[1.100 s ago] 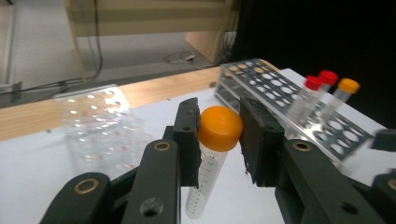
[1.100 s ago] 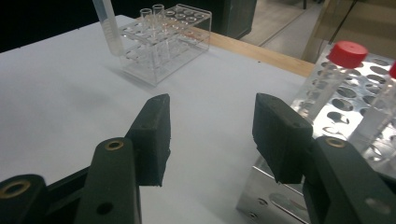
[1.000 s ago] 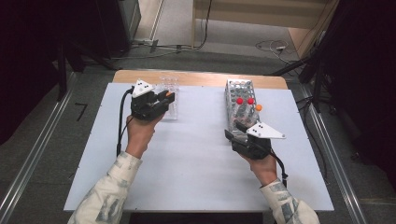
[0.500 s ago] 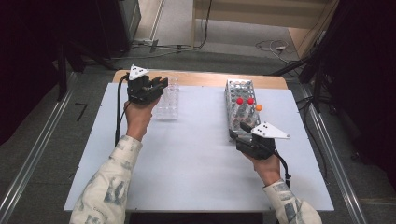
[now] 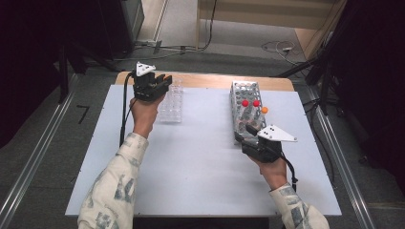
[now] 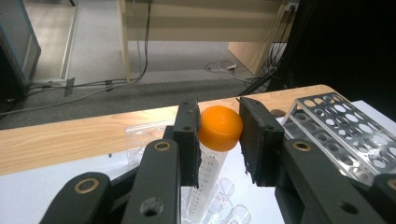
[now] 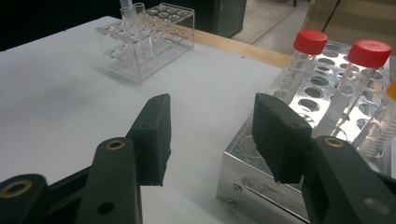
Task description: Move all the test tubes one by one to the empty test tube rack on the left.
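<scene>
My left gripper [image 6: 218, 122] is shut on a clear tube with an orange cap [image 6: 219, 133], pads pressing the cap from both sides. In the high view this gripper [image 5: 158, 84] hovers at the far left end of a clear plastic rack [image 5: 173, 102]. My right gripper [image 7: 211, 133] stands open with nothing between its jaws, beside the near left corner of a metal rack [image 7: 254, 175]. In the high view the right gripper [image 5: 252, 138] is at the near end of the metal rack [image 5: 239, 93], which holds two red-capped tubes [image 5: 245, 103] and one orange-capped tube [image 5: 264, 110].
The work surface is a white sheet [image 5: 200, 162] on a table with a bare wooden strip [image 5: 210, 81] along its far edge. Several empty glass tubes [image 7: 133, 18] stand in the clear rack [image 7: 149, 44]. Cables [image 5: 181, 45] lie on the floor beyond the table.
My left gripper has carried the orange-capped tube from above the clear rack toward the table's far edge. The right gripper has stayed where it was.
</scene>
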A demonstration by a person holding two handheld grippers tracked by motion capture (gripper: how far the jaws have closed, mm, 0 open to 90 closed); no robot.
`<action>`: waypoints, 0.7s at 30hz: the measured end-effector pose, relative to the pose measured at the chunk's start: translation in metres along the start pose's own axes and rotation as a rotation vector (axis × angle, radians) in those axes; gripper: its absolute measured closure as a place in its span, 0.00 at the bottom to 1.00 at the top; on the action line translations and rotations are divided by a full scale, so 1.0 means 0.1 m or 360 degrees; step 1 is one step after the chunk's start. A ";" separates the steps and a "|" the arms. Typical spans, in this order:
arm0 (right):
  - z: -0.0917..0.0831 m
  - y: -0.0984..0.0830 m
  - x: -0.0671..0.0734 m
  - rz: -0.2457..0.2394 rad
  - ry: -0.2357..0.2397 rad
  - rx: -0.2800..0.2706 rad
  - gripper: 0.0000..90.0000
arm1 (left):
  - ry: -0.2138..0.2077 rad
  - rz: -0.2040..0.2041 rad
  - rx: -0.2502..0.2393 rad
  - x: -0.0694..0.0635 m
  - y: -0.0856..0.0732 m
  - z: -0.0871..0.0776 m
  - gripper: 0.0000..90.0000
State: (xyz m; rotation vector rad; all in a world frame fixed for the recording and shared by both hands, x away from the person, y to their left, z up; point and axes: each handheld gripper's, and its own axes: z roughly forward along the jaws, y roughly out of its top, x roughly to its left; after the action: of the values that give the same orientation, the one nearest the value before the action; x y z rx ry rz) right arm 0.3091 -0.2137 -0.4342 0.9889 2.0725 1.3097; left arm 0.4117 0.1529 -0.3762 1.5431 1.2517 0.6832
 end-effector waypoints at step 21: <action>0.01 -0.01 0.01 -0.0001 -0.0002 0.0006 0.51 | 0.0065 0.0040 0.0099 -0.01 -0.34 0.16 0.77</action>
State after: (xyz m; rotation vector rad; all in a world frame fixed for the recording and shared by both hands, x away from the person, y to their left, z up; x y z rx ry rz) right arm 0.3092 -0.2125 -0.4353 0.9909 2.0749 1.3047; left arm 0.4128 0.1454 -0.4132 1.6050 1.2968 0.7007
